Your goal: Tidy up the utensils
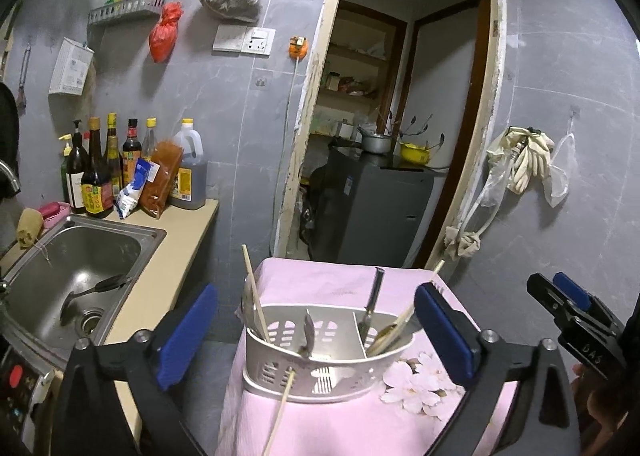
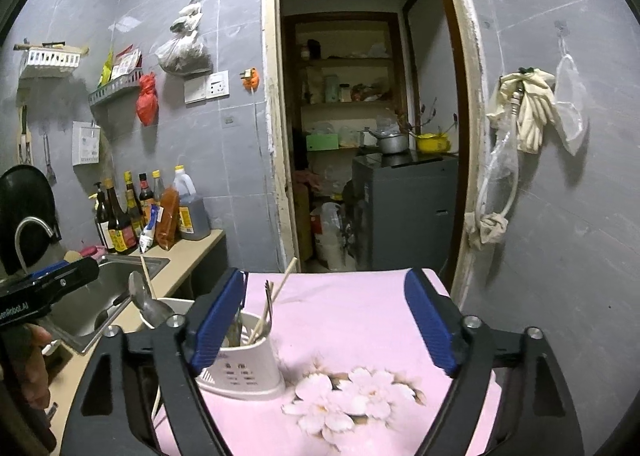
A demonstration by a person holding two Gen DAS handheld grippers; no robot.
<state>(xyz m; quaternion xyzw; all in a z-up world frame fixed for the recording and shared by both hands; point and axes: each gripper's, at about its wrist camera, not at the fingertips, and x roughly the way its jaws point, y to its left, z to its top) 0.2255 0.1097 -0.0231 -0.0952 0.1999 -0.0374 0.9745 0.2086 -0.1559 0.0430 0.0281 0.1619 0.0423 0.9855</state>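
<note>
The white utensil caddy (image 1: 320, 356) stands on a pink flowered cloth (image 1: 320, 280) covering the bench, just beside the steel sink (image 1: 80, 256), holding chopsticks (image 1: 256, 296), a spoon (image 2: 150, 306) and other cutlery. The left gripper (image 1: 316, 330) and right gripper (image 2: 326, 322) both have their jaws spread wide, gripping nothing.
</note>
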